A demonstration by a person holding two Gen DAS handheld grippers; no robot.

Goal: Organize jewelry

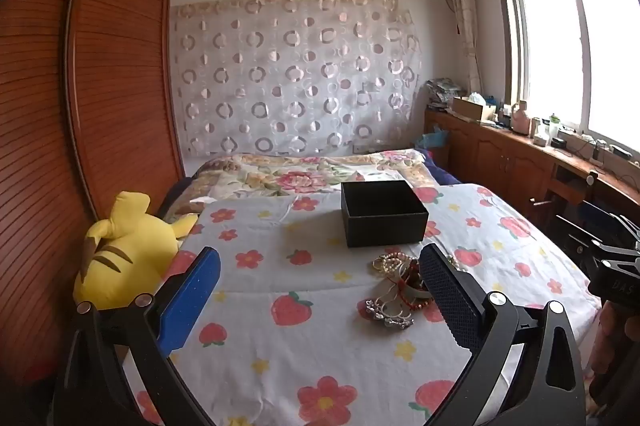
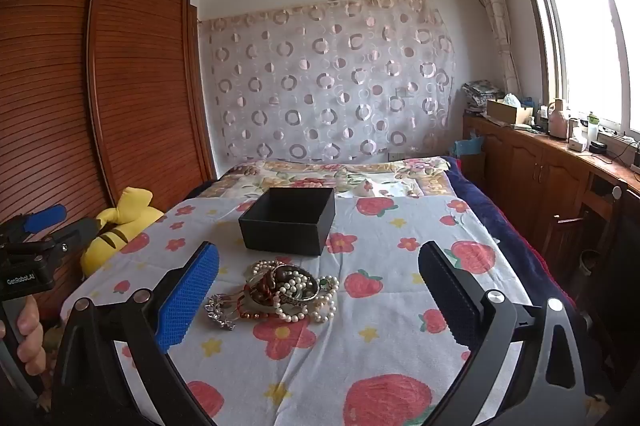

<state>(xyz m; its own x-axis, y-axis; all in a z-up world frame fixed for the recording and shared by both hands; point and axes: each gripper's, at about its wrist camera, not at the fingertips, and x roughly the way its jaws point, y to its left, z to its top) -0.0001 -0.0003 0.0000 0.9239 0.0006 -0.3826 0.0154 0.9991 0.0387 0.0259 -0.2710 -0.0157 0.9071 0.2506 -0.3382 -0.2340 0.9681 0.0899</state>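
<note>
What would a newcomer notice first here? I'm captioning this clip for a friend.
Likely the tangled heap of jewelry on the strawberry-print bedspread, lying between the open fingers of the right gripper. Just behind it sits an open black box, and a yellow plush toy rests at the bed's left edge by the wooden wardrobe.

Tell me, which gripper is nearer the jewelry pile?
Probably the right, narrowly. The right gripper has the jewelry pile centred between its open fingers; the left gripper is off to the pile's left side, its right finger overlapping it.

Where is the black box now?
The black box sits open on the strawberry-print sheet, mid-bed in both views, just beyond the jewelry pile.
</note>
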